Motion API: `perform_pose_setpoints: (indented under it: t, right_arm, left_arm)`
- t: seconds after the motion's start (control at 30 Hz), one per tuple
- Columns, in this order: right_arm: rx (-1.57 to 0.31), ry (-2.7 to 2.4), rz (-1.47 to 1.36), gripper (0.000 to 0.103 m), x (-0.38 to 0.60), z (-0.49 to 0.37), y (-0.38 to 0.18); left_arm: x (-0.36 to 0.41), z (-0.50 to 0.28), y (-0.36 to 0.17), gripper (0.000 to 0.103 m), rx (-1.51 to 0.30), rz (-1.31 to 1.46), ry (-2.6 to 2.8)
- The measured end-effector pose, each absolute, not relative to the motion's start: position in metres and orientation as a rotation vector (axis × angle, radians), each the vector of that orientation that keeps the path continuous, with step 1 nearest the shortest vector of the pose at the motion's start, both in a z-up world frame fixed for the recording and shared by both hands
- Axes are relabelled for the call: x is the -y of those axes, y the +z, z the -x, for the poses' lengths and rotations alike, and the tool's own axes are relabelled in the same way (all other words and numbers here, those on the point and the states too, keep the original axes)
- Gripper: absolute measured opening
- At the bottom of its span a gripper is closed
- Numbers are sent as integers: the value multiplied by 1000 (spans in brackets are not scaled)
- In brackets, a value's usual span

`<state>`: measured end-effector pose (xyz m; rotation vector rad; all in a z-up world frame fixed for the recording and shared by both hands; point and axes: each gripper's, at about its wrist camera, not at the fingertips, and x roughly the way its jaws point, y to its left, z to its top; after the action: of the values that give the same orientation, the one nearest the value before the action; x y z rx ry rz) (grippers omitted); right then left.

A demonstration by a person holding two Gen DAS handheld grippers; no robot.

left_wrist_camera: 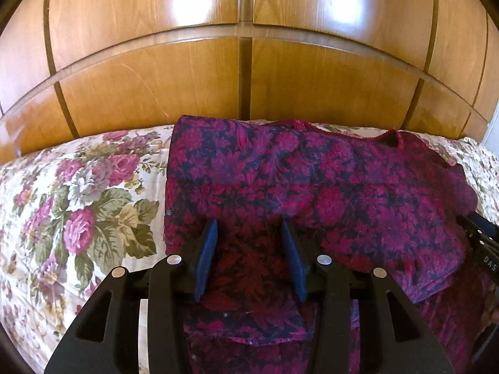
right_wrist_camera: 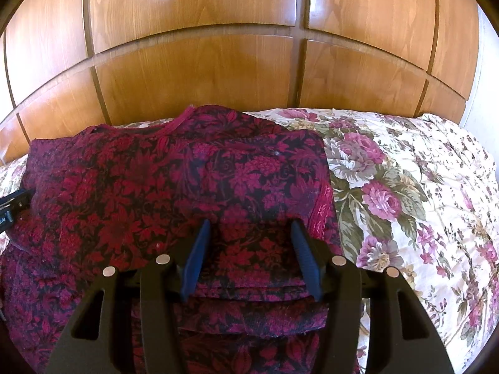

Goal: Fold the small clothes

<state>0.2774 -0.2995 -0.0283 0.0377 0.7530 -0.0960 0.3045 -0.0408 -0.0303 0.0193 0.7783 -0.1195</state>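
In the left wrist view, our left gripper (left_wrist_camera: 249,227) sits low in the centre of the frame, its blue pads (left_wrist_camera: 207,255) spread apart with nothing pinched between them; the cloth below lies flat and unlifted, so we read it as released. The garment (left_wrist_camera: 312,187), a dark top patterned in red and magenta, fills the middle and right of the frame, lying on the floral bedspread (left_wrist_camera: 78,218). Its neckline runs along the upper edge near the wooden headboard (left_wrist_camera: 187,78). We judge that the side parts have already been turned inward, since a straight folded edge runs down the left side of the garment and a layered hem shows at the bottom centre. At the right edge of the frame we see a dark sliver of the other tool.

In the right wrist view, our right gripper (right_wrist_camera: 249,230) takes the same low-centre spot, its pads (right_wrist_camera: 305,255) likewise parted and clear of the fabric, so it is let go too. The garment occupies the left and centre here, with the bedspread bare to the right. Several stacked layers show just beneath the pads, near the bottom centre. We think both tools hover over the lower end so that each can take a corner of the hem and carry it up toward the neckline.
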Motion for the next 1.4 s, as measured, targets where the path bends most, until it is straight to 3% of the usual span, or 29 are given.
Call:
perform_pose_setpoints:
  t: [0.3,0.4,0.9,1.0,1.1,1.4]
  right_arm:
    - [-750,-100,-40,54,299,-278,-28]
    - [-750,-101,-40,55,300,-277,-29]
    - [-757,-133,3,58,295,-279,-27]
    - [-764,-146,24,63,293,-280,-23]
    - [-758,-167,3,84,297,-274,-13]
    - [-826,-118,-84,89,309,-233,-13]
  left_arm:
    - [33,-283,-19,42,-740,13,-106]
    - [31,-272,-13,48,-733,30,-116]
    - [4,-204,-11,48,-750,59,-101]
    - [-3,-187,-13,48,-755,52,-91]
    - [-10,-175,-13,48,-757,48,-81]
    - [-27,-142,-21,48,-779,63,-62]
